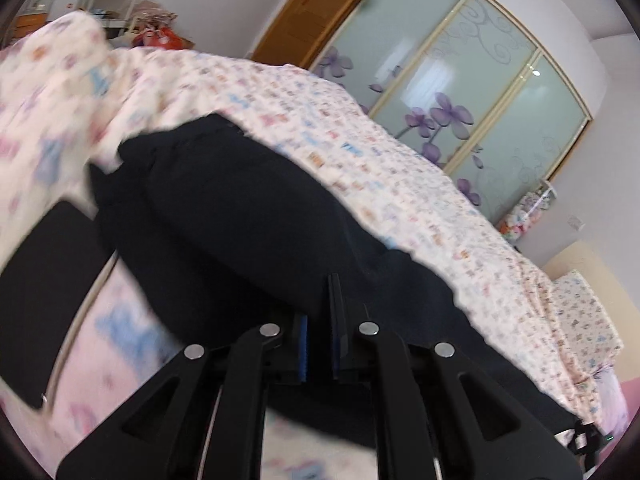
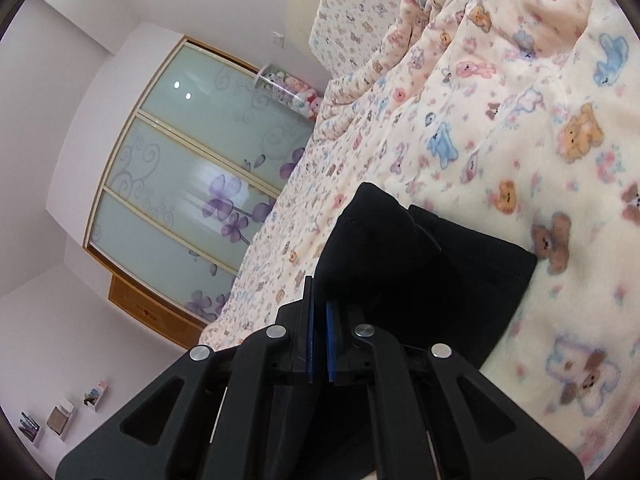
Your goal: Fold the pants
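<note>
The black pants (image 1: 240, 216) lie across a bed with a cream bear-print blanket (image 1: 360, 152). In the left wrist view my left gripper (image 1: 319, 320) is shut on the pants' near edge, with black cloth between its blue pads. In the right wrist view my right gripper (image 2: 319, 320) is shut on another part of the pants (image 2: 420, 276), whose folded end rests on the blanket (image 2: 520, 140). Both views are tilted and the left one is blurred.
A wardrobe with frosted glass doors and purple flowers (image 1: 460, 92) (image 2: 192, 184) stands beyond the bed. A tube of plush toys (image 2: 292, 88) stands beside it. A pillow (image 2: 352, 4) lies at the bed's head. Small shelves (image 2: 60, 420) hang on the wall.
</note>
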Tool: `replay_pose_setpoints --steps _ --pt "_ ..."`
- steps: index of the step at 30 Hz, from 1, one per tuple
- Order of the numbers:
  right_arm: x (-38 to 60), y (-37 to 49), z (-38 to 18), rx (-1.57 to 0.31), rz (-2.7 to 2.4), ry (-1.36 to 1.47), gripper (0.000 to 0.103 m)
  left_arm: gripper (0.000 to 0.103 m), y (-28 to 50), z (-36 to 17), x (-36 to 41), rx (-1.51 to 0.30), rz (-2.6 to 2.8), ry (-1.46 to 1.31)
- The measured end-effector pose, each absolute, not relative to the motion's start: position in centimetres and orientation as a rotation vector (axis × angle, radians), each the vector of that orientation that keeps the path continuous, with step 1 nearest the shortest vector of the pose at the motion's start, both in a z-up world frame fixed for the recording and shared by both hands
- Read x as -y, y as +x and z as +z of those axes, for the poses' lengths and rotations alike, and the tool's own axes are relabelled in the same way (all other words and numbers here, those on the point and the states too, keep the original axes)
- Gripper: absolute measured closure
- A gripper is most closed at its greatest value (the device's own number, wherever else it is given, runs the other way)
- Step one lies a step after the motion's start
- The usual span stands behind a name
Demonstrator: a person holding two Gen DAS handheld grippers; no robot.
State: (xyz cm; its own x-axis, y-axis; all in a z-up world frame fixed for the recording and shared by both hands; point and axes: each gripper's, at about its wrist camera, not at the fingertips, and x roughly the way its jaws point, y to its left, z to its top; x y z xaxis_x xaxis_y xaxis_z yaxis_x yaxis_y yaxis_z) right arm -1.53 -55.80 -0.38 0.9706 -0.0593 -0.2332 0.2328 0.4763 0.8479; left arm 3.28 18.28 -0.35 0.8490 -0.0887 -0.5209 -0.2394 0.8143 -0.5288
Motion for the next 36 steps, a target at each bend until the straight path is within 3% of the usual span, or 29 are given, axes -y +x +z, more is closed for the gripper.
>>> replay_pose_setpoints --steps 14,15,18,21,24,26,28,30,36 --pt "56.3 -1.7 -0.2 -0.160 -0.189 1.068 0.098 0.092 1.3 -3.3 -18.3 -0.507 0.141 -0.660" --pt "56.5 -1.6 -0.6 -0.179 -0.199 1.088 0.098 0.088 1.2 -3.2 -18.3 -0.499 0.137 -0.666" --pt "56.8 -1.8 -1.5 -0.202 -0.206 1.129 0.098 0.048 1.3 -2.9 -18.8 -0.482 0.096 -0.684" --pt "57.0 -1.9 -1.9 -0.221 -0.210 1.140 0.098 0.033 1.8 -2.6 -19.1 -0.496 0.040 -0.725" --pt "57.1 -1.8 -2.0 -0.233 -0.213 1.135 0.098 0.036 2.8 -2.6 -20.2 -0.527 0.007 -0.812" --pt "57.1 -1.8 -2.1 -0.234 -0.212 1.134 0.098 0.050 3.4 -3.2 -20.9 -0.559 0.008 -0.873" --pt "57.0 -1.8 -2.1 -0.235 -0.211 1.132 0.098 0.081 4.0 -4.2 -21.9 -0.599 0.007 -0.951" --pt "57.1 -1.8 -2.1 -0.238 -0.207 1.132 0.098 0.093 4.5 -5.4 -23.2 -0.623 -0.002 -1.067" --pt "57.2 -2.0 -2.4 -0.242 -0.193 1.136 0.098 0.098 2.9 -2.6 -21.5 -0.571 0.009 -0.924"
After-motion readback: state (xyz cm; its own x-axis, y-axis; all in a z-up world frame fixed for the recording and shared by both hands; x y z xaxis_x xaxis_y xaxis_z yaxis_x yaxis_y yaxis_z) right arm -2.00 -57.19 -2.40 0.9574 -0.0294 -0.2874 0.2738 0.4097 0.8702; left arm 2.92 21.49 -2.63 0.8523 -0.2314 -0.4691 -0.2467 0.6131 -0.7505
